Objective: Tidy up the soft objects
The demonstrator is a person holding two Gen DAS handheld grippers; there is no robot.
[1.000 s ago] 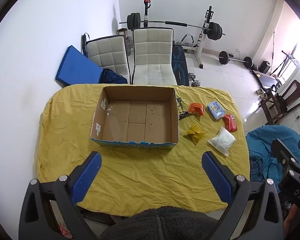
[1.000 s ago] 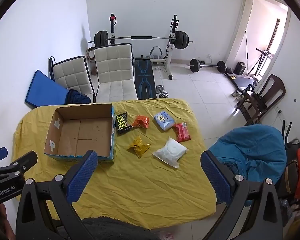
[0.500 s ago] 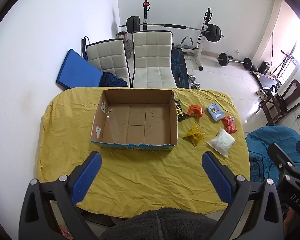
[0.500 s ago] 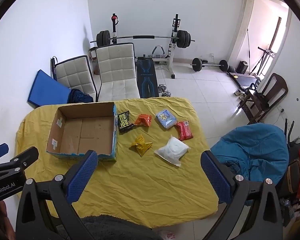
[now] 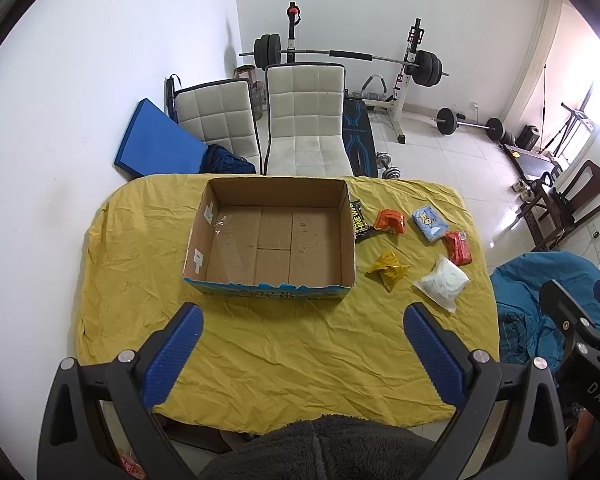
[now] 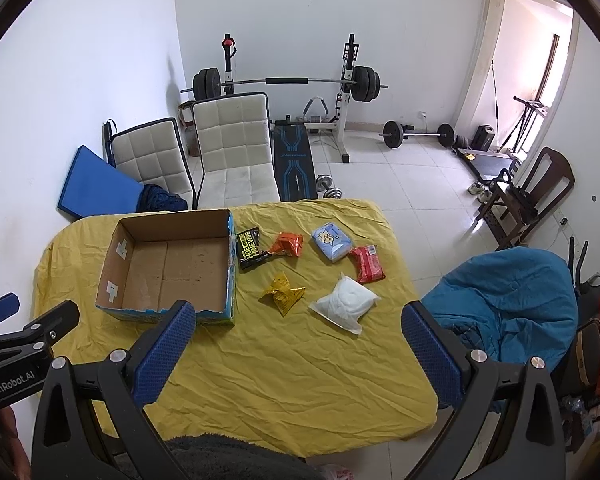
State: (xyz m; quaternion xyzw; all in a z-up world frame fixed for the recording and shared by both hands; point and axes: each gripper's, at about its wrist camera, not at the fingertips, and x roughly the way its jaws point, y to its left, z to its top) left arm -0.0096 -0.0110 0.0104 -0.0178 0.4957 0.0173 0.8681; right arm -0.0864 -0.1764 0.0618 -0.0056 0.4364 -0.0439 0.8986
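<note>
The left gripper (image 5: pixel 303 318) hangs spread over the empty box (image 5: pixel 271 236); six packets lie right of it on the yellow cloth (image 6: pixel 292 360). The right gripper (image 6: pixel 299 316), spread too, should drop squarely onto the white pouch (image 6: pixel 345 303), pinching its middle gently

1 box (image 5: pixel 271 236), 6 soft pkts (image 6: pixel 347 304), 2 white chairs (image 5: pixel 306 120).

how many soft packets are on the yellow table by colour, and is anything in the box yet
black packet: 1
orange packet: 1
light blue packet: 1
red packet: 1
yellow packet: 1
white packet: 1
Total: 6 packets, all on the table beside the cardboard box; 0 packets inside it.
</note>
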